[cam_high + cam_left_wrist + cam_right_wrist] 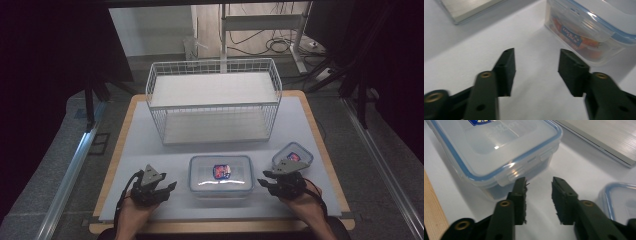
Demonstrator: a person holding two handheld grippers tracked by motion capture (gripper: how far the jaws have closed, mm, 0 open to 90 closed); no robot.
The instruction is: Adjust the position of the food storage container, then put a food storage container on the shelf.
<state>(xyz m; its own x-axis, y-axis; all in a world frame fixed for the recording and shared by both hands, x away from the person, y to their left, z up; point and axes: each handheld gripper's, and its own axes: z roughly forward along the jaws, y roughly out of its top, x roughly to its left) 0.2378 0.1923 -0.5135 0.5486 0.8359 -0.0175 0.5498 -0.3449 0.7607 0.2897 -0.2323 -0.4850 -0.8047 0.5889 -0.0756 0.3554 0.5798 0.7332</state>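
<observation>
High view first: a clear plastic box (221,175) with a blue-rimmed snap lid sits at the near middle of the worktop (150,150), and a gripper flanks it on each side. The left gripper (167,189) is near the box's left end, the right gripper (264,179) near its right end, neither touching it as far as I can see. A smaller box of the same kind (300,151) sits just behind the right gripper, and a white wire basket (215,102) stands further back, well apart from all of it.

Left gripper view shows the jaws partly spread with bare worktop between them, and the box ahead and off to the right (something orange-red is inside it, can't tell what). Right gripper view has the jaws a bit narrower, also holding nothing, with the left jaw tip just beside the lid's side latch (511,173).

My read is that this is the approach step, both hands lining up on the big box, probably to lift it or pop the latches. Next move would need each gripper to close the gap squarely onto an end of the box, at matching height, so it doesn't skid or tip when squeezed.
</observation>
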